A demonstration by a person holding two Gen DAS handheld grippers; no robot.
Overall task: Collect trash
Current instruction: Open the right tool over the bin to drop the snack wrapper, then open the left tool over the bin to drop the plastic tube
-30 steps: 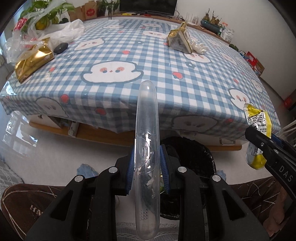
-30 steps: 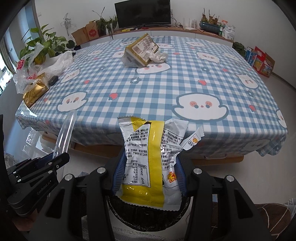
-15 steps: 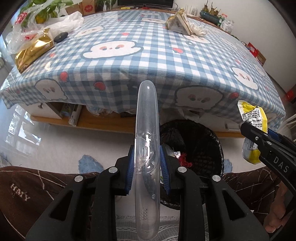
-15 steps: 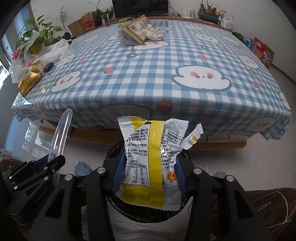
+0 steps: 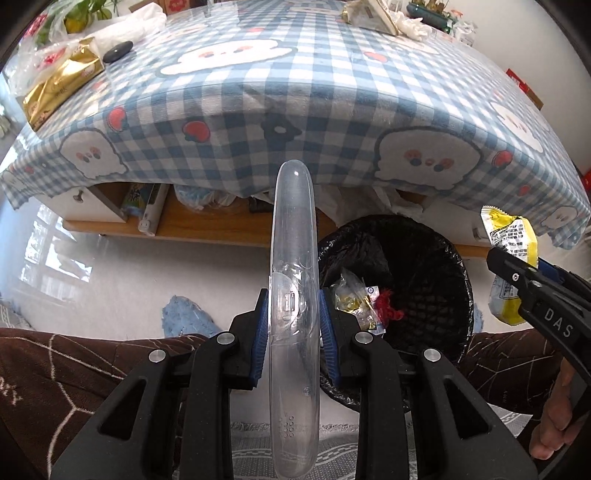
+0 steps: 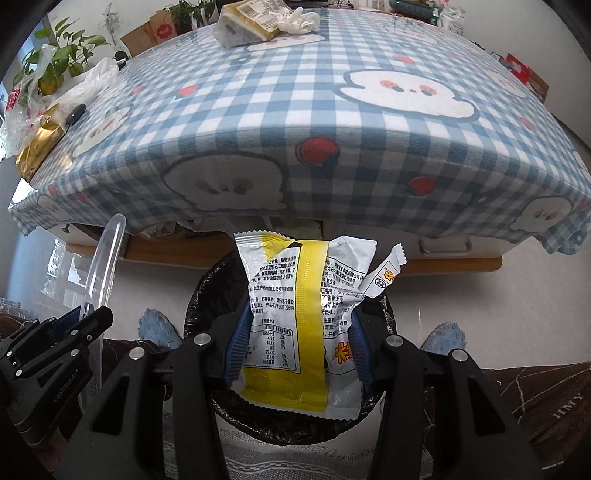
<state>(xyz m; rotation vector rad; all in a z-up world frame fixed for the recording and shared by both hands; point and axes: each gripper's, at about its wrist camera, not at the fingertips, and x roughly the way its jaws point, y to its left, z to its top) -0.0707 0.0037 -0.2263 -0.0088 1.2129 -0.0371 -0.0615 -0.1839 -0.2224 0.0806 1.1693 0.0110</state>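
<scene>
We are gripping a clear plastic case (image 5: 293, 295) in our left gripper (image 5: 293, 328), its blue pads pressing both sides while its long end juts forward, just left of the black-lined trash bin (image 5: 424, 258). Our right gripper (image 6: 295, 343) is clamping a yellow-and-white snack bag (image 6: 295, 314) directly over that bin.

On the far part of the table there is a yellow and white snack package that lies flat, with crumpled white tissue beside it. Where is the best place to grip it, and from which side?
Probably the near short end of the snack package, approached from the table's front edge. It lies flat and thin, and the crumpled tissue touches its right side, so that side is obstructed.
</scene>
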